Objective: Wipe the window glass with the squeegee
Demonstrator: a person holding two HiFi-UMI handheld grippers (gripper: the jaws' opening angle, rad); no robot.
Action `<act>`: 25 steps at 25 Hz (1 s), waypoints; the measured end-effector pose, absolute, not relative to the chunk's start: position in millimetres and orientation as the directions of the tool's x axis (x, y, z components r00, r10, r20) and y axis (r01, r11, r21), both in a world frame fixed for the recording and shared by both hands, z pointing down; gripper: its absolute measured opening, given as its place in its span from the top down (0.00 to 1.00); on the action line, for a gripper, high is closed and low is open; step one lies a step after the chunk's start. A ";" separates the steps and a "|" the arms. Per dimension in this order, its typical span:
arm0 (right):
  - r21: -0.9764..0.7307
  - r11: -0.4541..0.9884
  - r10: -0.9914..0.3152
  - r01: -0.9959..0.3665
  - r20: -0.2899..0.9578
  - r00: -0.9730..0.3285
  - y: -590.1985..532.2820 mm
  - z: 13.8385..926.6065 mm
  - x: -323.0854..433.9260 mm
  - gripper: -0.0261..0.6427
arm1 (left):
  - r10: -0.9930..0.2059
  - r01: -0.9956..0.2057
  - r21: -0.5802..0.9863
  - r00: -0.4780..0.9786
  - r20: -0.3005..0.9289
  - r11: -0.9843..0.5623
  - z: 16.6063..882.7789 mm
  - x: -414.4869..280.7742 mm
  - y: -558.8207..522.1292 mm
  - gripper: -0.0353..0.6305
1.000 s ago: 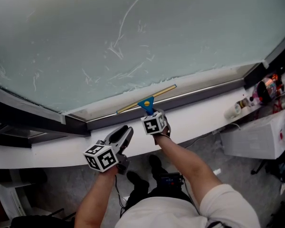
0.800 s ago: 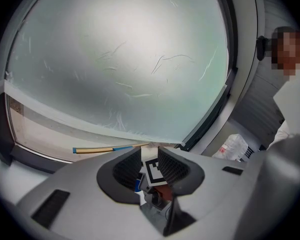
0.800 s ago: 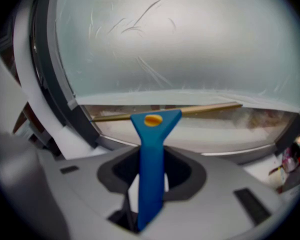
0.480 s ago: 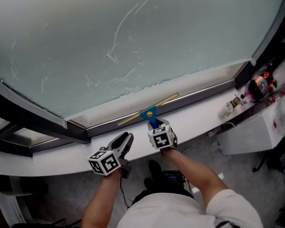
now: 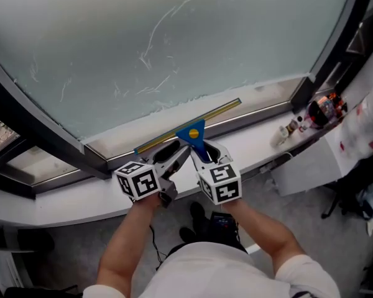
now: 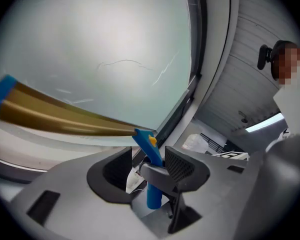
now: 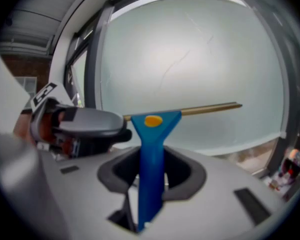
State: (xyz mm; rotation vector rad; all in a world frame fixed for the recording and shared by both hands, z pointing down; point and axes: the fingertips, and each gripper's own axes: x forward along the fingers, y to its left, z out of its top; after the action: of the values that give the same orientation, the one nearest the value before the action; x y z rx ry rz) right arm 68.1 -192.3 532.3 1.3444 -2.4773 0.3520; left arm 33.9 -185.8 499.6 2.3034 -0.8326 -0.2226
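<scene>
Head view | squeegee (image 5: 191,131) low before the window glass (image 5: 193,36), brass blade lying left-right | right tongs (image 5: 205,154) clamp its blue handle, blade straight ahead | left tongs (image 5: 174,157) have just been opening, wide apart, pressing nothing, handle seen in their gap | right hand nearer

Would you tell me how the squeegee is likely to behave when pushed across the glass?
The squeegee probably feels light: the right gripper carries it by its slim blue handle alone. Its long gold bar looks stiff, running straight. Gripped only centrally, it may twist if one end drags.
</scene>
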 end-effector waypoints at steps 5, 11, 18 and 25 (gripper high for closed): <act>0.006 0.556 -0.803 -0.831 0.263 -0.535 -161.8 470.3 84.8 0.75 | -0.549 -0.362 0.640 0.828 -0.113 -0.678 430.9 68.6 -180.8 0.62; 0.202 0.514 -0.858 -0.833 0.130 -0.498 -151.7 414.0 122.3 0.75 | -0.470 -0.078 0.750 0.821 -0.325 -0.657 386.5 103.4 -183.9 0.67; 0.350 0.430 -0.892 -0.832 0.023 -0.451 -183.1 387.5 195.4 0.74 | -0.451 0.009 0.773 0.807 -0.380 -0.634 360.2 175.2 -214.7 0.70; 0.470 0.376 -0.871 -0.798 -0.114 -0.477 -230.8 341.6 287.1 0.74 | -0.425 0.065 0.736 0.781 -0.458 -0.674 303.9 266.1 -259.2 0.75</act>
State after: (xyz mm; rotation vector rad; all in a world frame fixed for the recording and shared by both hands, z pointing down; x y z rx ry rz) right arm 287.1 -230.8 341.6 1.5149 -2.4751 -0.7126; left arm 266.1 -259.2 303.9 2.1842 -0.2658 -0.7981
